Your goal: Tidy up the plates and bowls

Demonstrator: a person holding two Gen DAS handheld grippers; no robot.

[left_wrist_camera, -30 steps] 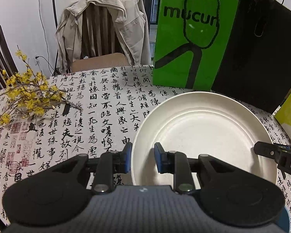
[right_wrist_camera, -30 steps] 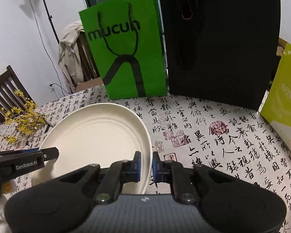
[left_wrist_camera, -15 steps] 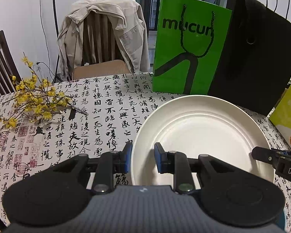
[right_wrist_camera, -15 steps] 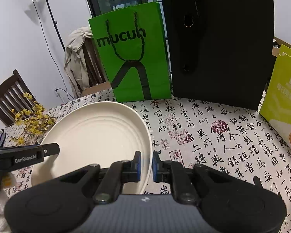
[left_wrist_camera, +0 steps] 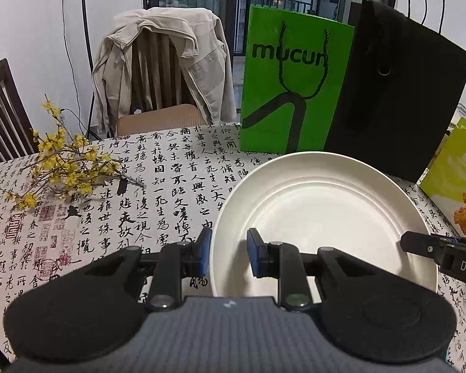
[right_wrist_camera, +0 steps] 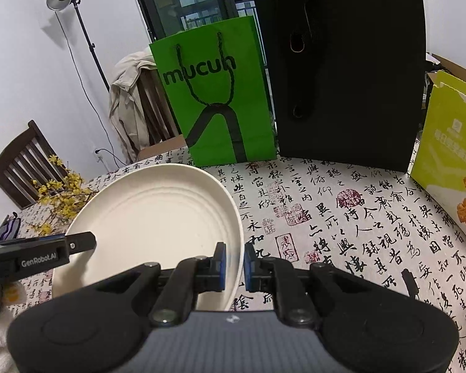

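Observation:
A large white plate (left_wrist_camera: 320, 211) hangs just above the calligraphy-print tablecloth (left_wrist_camera: 146, 186), carried between both grippers. My left gripper (left_wrist_camera: 230, 250) is shut on the plate's left rim, one pad outside the rim and one inside. In the right wrist view the same plate (right_wrist_camera: 152, 217) fills the lower left, and my right gripper (right_wrist_camera: 234, 261) is shut on its right rim. The right gripper's fingers (left_wrist_camera: 431, 248) show at the plate's far right edge. The left gripper's fingers (right_wrist_camera: 46, 251) reach in from the left.
A green paper bag (left_wrist_camera: 292, 87) and a black bag (left_wrist_camera: 394, 93) stand upright behind the plate. A yellow-green food box (right_wrist_camera: 450, 143) stands at the right. Yellow flower sprigs (left_wrist_camera: 65, 161) lie on the left. Behind the table is a chair with a beige jacket (left_wrist_camera: 161, 62).
Both grippers have risen and drawn back together with the plate held between them; the bags and chair sit lower and smaller in view. The grip on each rim is unchanged.

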